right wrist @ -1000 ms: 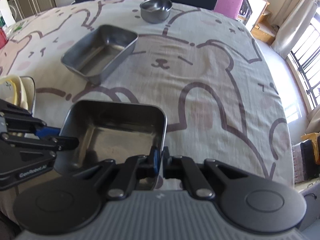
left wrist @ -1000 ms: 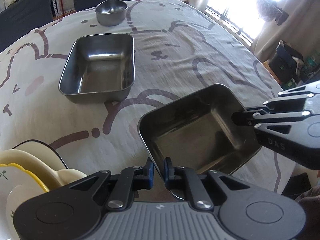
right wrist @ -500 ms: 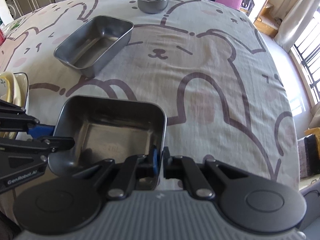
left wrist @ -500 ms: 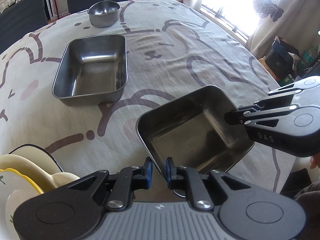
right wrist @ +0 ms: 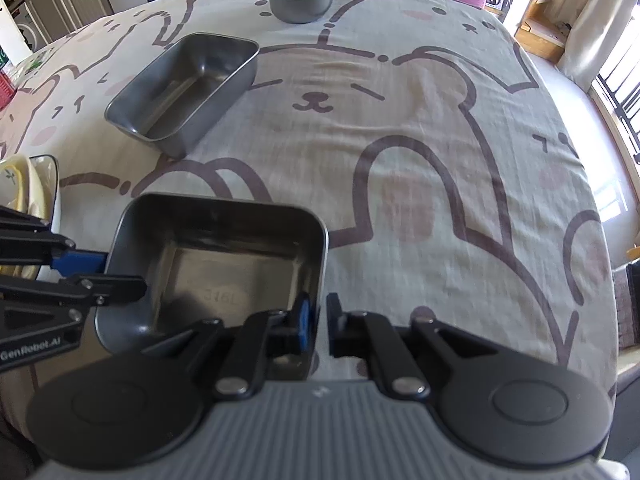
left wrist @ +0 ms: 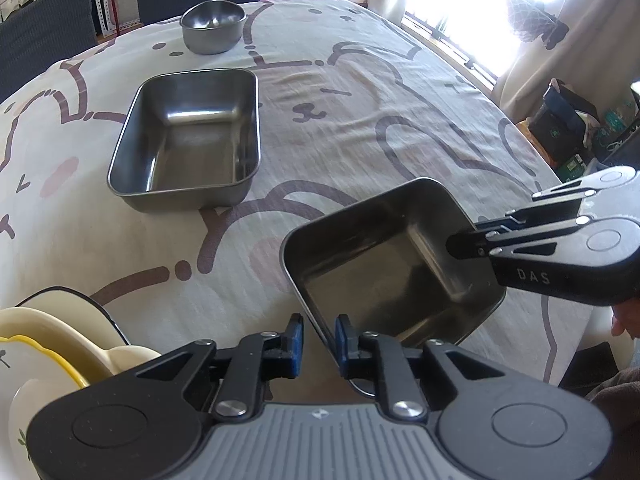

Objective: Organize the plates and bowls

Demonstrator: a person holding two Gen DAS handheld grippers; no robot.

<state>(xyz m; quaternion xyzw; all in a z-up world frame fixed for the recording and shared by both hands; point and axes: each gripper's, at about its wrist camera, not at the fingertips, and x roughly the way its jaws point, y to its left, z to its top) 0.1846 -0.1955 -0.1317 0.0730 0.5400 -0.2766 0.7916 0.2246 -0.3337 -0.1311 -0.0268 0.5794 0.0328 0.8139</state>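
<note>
A square steel tray (left wrist: 380,264) sits low on the bear-print tablecloth, near the table's front edge. My left gripper (left wrist: 319,340) straddles its near rim; the jaws are opening and a gap shows on both sides of the rim. From the right wrist view the same tray (right wrist: 208,264) has its right wall between the fingers of my right gripper (right wrist: 318,324). Those jaws are opening too, with a sliver of cloth visible beside the wall. The left gripper (right wrist: 120,276) reaches the tray from the left.
A longer rectangular steel tray (left wrist: 188,140) lies further back, and a round steel bowl (left wrist: 212,26) beyond it. Cream plates and a dish (left wrist: 48,344) are stacked at the near left. Dark chairs stand behind the table. The table edge drops off at the right.
The jaws of both grippers have parted a little around the tray's rim, the left more than the right. The right gripper has come slightly lower and closer with the tray.
</note>
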